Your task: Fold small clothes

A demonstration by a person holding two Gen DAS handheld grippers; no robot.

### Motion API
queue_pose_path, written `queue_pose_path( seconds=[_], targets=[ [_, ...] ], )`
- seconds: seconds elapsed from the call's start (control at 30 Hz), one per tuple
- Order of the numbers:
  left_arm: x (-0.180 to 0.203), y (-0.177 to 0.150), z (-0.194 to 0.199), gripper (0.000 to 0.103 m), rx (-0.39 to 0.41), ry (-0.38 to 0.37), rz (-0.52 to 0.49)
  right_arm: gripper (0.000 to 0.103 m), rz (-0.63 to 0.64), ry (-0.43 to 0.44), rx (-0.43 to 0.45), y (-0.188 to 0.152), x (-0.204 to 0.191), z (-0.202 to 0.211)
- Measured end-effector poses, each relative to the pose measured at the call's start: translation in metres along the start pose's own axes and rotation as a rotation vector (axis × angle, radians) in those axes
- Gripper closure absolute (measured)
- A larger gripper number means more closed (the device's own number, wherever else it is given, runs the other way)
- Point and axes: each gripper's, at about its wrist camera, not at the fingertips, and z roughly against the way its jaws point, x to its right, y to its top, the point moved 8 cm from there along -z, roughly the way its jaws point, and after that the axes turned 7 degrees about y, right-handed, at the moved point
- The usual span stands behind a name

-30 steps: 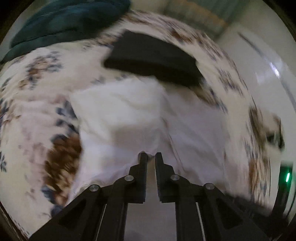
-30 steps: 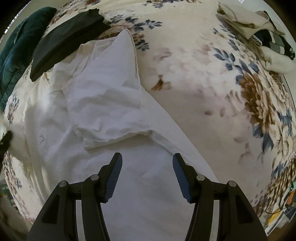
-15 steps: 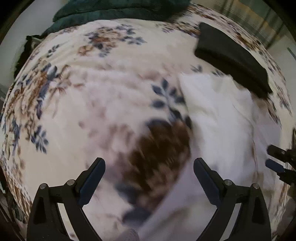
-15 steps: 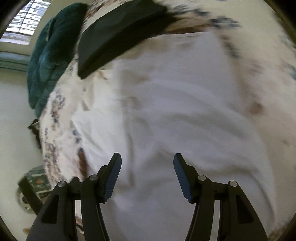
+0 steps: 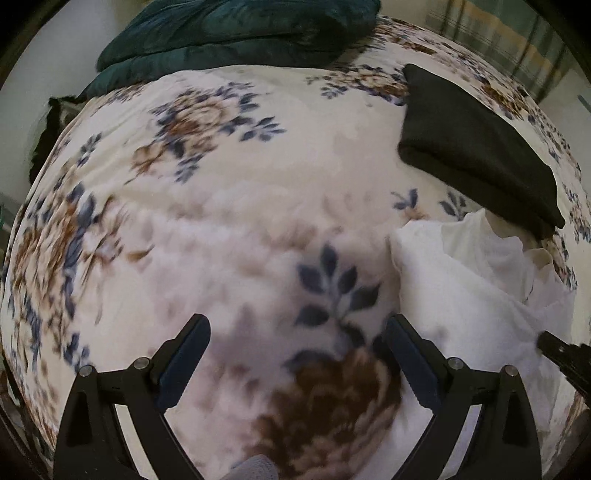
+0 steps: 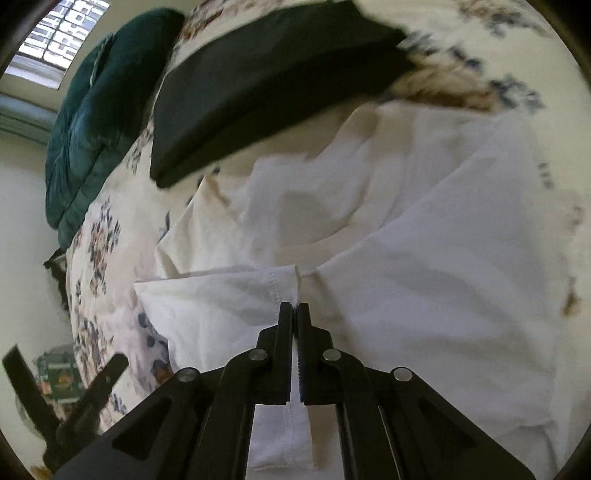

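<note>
The white garment (image 6: 424, 266) lies spread and rumpled on the floral blanket (image 5: 229, 206), its top edge just beside the folded black piece (image 6: 266, 81) at twelve o'clock from the right wrist camera. It looks thin, light and limp — cloth that will sag and crease wherever it is lifted, so the stitched hem is the sensible place to take it, since the doubled seam gives a firmer bite. That is where the right gripper (image 6: 294, 308) sits: pressed together on the hemmed edge at the middle of its view, pointing low along the cloth toward the black piece. The left gripper (image 5: 297, 332) is spread wide and holding nothing, hanging over bare blanket with the garment's edge at about three o'clock, just beside its right-hand finger. A dark green quilt (image 5: 236, 33) is bunched at twelve o'clock — well apart from the work.
</note>
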Motion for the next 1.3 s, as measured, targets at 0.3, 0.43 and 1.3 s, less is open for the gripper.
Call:
queue_pose_path(
  seconds=[0.3,0.43,1.3],
  targets=[
    [0.042,0.013,-0.024,0.006,-0.012,0.019,-0.122,0.085,-0.019,-0.155,-0.028,0.012,0.036,0.016],
    [0.046,-0.001,-0.020,0.006,-0.005,0.028,-0.167,0.069,0.010,-0.069,-0.059,-0.015,0.025,0.025],
    [0.182,-0.265,0.157,0.006,-0.227,-0.115,-0.261,0.033,-0.087,-0.238,-0.201,-0.104,0.255,0.257]
  ],
)
